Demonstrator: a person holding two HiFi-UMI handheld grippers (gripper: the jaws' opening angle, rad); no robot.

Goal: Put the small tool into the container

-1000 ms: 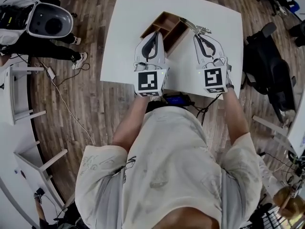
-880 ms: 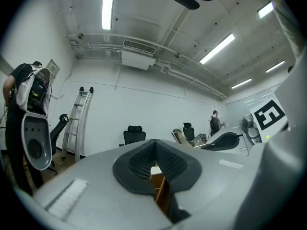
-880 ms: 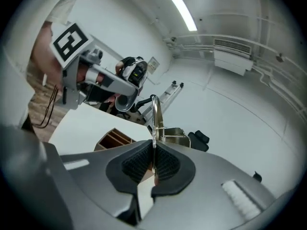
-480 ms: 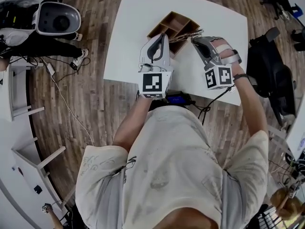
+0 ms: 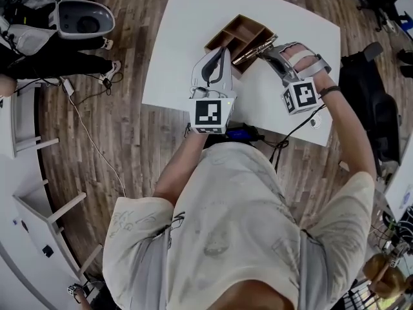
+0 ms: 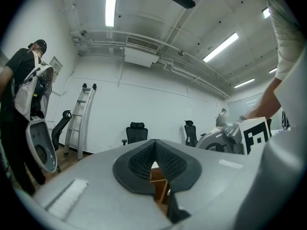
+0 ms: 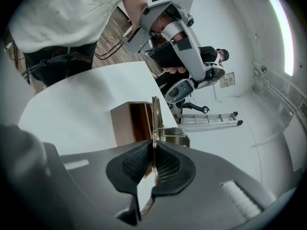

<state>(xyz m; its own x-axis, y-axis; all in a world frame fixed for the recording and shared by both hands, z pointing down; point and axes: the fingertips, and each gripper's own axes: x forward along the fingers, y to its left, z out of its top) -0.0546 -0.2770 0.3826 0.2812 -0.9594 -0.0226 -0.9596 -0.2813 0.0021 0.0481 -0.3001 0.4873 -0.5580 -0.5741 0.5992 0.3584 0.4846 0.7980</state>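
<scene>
A wooden container (image 5: 242,26) with several compartments stands on the white table (image 5: 187,24) at the far middle. My right gripper (image 5: 261,51) is shut on a small metal plier-like tool (image 5: 253,48), which reaches leftward over the container's near right part. In the right gripper view the tool (image 7: 156,116) stands edge-on between the jaws of the right gripper (image 7: 153,147), with the container (image 7: 129,123) just beyond. My left gripper (image 5: 224,49) is shut and empty at the container's near left side. Behind the left gripper (image 6: 154,143), the container (image 6: 159,183) peeks through in its own view.
A black device with cables (image 5: 240,135) lies at the table's near edge. A black office chair (image 5: 364,82) stands to the right. At far left a person in black stands by a grey-and-white shell (image 5: 84,18). A cable (image 5: 90,141) trails across the wooden floor.
My right gripper has swung leftward and further out with the tool, bringing the tool from the container's right side to over it. The left gripper has stayed by the container.
</scene>
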